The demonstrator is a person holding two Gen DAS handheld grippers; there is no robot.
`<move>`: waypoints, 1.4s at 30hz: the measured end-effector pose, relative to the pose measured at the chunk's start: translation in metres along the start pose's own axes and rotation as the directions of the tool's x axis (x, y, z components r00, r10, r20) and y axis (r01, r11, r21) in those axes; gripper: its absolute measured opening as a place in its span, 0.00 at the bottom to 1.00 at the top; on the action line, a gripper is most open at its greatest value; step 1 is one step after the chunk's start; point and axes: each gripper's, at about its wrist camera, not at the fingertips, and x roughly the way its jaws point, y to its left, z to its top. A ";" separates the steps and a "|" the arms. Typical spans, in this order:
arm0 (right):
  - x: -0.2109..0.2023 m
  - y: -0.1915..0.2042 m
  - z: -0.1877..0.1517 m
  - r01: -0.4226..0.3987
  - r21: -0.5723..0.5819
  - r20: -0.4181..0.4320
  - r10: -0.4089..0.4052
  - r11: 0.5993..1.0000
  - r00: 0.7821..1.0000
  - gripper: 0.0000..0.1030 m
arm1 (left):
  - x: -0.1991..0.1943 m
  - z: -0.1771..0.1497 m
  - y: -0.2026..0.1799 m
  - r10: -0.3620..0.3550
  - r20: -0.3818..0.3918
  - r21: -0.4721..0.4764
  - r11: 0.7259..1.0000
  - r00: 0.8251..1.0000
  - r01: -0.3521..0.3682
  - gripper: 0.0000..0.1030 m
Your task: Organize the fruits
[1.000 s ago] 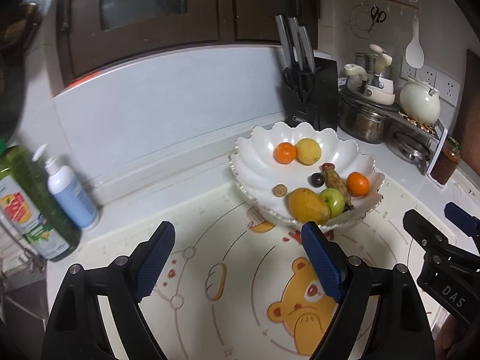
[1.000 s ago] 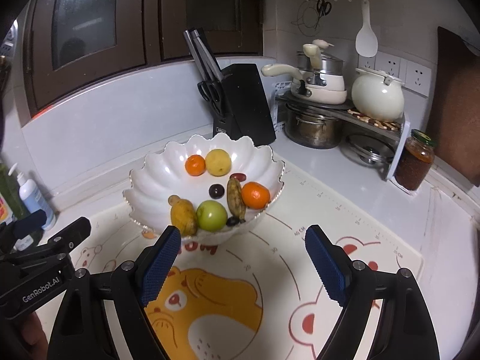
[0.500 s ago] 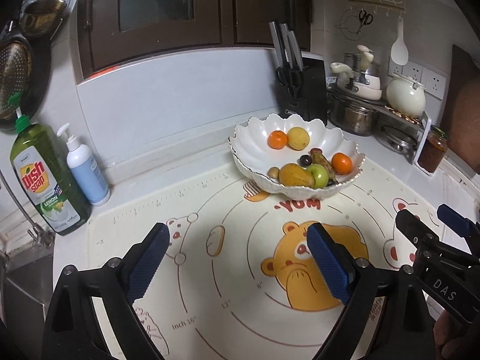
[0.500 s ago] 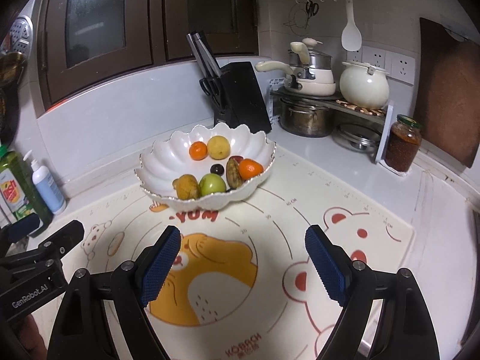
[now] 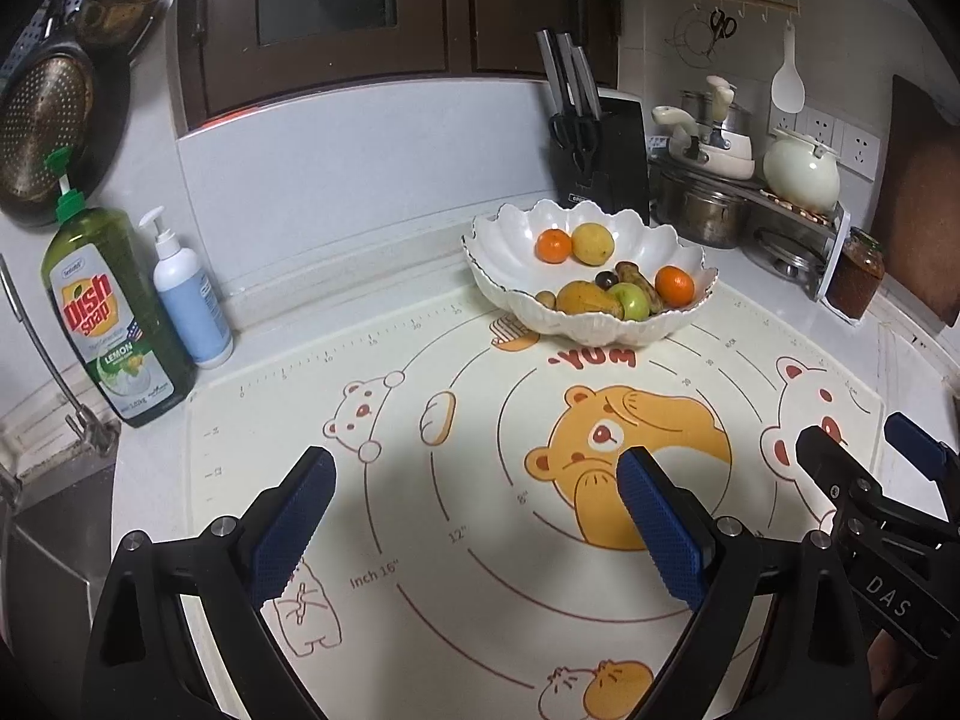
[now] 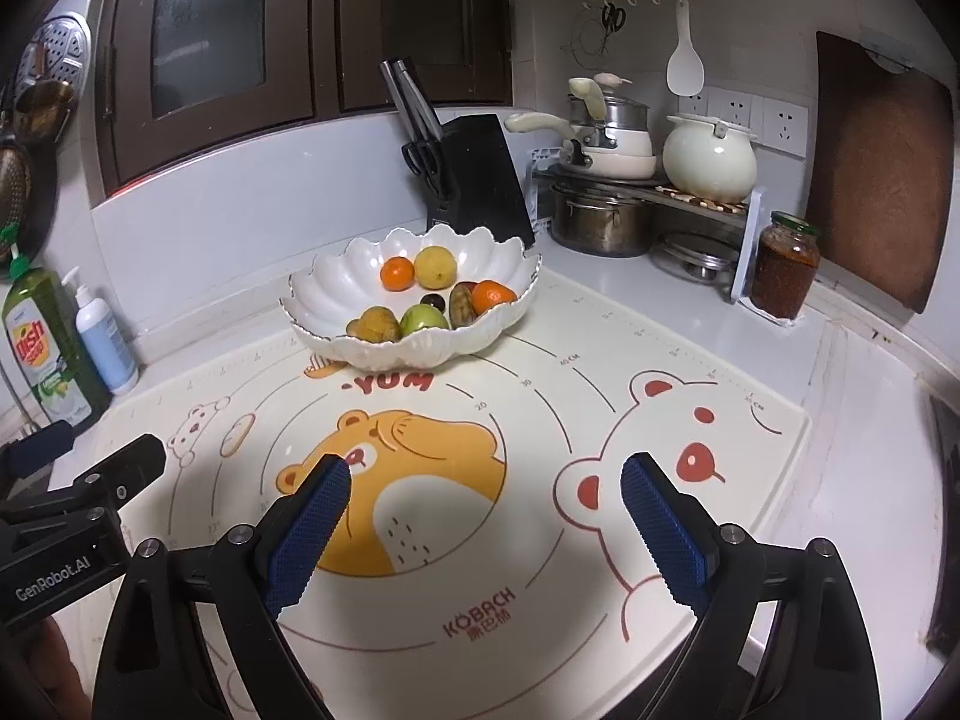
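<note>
A white scalloped bowl stands at the far edge of the bear-print mat. It holds several fruits: two oranges, a yellow lemon, a green apple, a yellow mango, a dark plum and a brownish fruit. My left gripper is open and empty, over the near part of the mat, well short of the bowl. My right gripper is open and empty, beside it to the right.
A dish soap bottle and a pump bottle stand at the left by the sink. A black knife block, pots on a rack, a white pot and a jar line the back right.
Both grippers have drawn back from the bowl toward the near edge of the counter. The bowl now looks smaller and farther. Both stay open and empty.
</note>
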 end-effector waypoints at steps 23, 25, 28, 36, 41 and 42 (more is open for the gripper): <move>-0.015 -0.009 -0.005 0.000 0.036 0.005 0.000 0.999 1.000 0.90 | -0.017 -0.006 -0.007 -0.015 0.022 0.016 1.000 1.000 0.015 0.93; -0.015 -0.010 -0.005 0.002 0.038 0.006 -0.002 0.999 1.000 0.90 | -0.017 -0.006 -0.008 -0.019 0.020 0.018 1.000 1.000 0.019 0.93; -0.016 -0.011 -0.005 0.004 0.042 0.008 -0.005 0.999 1.000 0.90 | -0.018 -0.007 -0.009 -0.022 0.019 0.021 1.000 1.000 0.022 0.93; -0.018 -0.014 -0.004 0.008 0.047 0.009 -0.008 0.999 1.000 0.90 | -0.019 -0.006 -0.012 -0.026 0.021 0.024 0.999 0.999 0.026 0.93; -0.017 -0.015 -0.003 0.009 0.047 0.009 -0.010 0.999 1.000 0.90 | -0.019 -0.006 -0.012 -0.026 0.019 0.025 0.999 0.999 0.026 0.93; -0.017 -0.015 -0.004 0.008 0.048 0.008 -0.009 0.999 1.000 0.90 | -0.019 -0.006 -0.012 -0.028 0.018 0.025 0.999 0.999 0.028 0.93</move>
